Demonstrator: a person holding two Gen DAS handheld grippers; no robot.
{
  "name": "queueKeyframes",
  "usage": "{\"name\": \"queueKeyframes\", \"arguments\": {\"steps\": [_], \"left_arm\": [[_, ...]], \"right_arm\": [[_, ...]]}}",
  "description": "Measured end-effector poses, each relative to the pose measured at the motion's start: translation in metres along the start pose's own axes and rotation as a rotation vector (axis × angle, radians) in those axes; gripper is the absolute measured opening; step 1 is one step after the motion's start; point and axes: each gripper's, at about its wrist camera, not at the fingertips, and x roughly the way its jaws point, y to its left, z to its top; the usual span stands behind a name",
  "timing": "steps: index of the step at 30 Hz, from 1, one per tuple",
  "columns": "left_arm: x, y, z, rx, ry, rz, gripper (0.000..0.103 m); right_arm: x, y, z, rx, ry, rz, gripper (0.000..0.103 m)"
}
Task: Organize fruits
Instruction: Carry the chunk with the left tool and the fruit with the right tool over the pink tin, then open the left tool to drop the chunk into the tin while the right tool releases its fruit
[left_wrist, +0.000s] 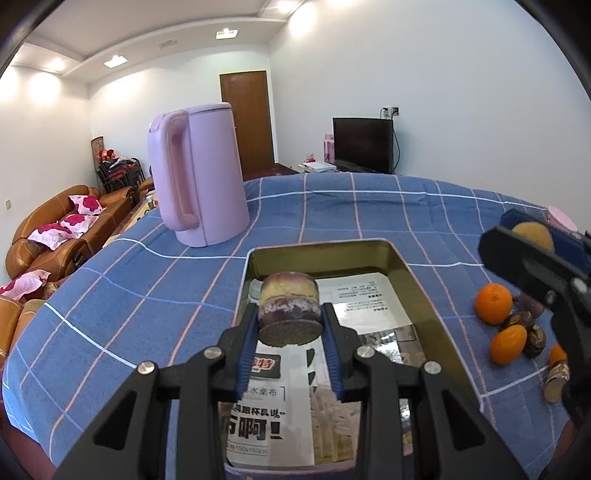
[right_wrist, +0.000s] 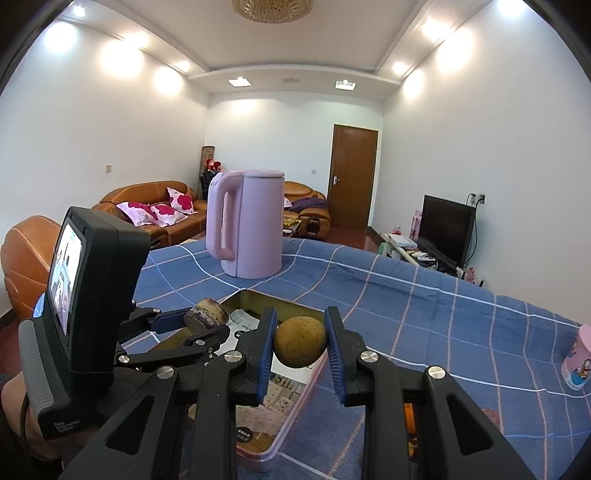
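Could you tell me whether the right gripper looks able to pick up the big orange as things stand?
Probably not yet: the right gripper is shut on a brown round fruit, so its fingers are occupied. The big orange itself lies uncovered on the tablecloth.

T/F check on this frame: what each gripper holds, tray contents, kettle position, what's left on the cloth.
1. The left gripper is shut on a purple-and-yellow cut chunk. True.
2. The right gripper is empty. False: it is shut on a round brownish fruit.
3. The metal tray already holds several oranges. False: only printed paper shows inside; the oranges lie on the cloth beside it.
4. The pink kettle stands upright on the blue checked cloth, beyond the tray. True.
5. The kettle's lid is open. False: it sits closed.
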Motion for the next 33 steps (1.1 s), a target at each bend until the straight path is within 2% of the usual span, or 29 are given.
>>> {"name": "queueKeyframes", "arguments": {"steps": [16,33], "left_arm": [[0.015,0.01,0.003,0.017,0.045,0.011,0.035],[0.026,0.006,0.002,0.055,0.096,0.013,0.035]], "right_arm": [[0.04,0.001,-0.005,0.04,0.091,0.033,0.028],[0.061,0.005,-0.009,0.042,0.151,0.05,0.028]]}}
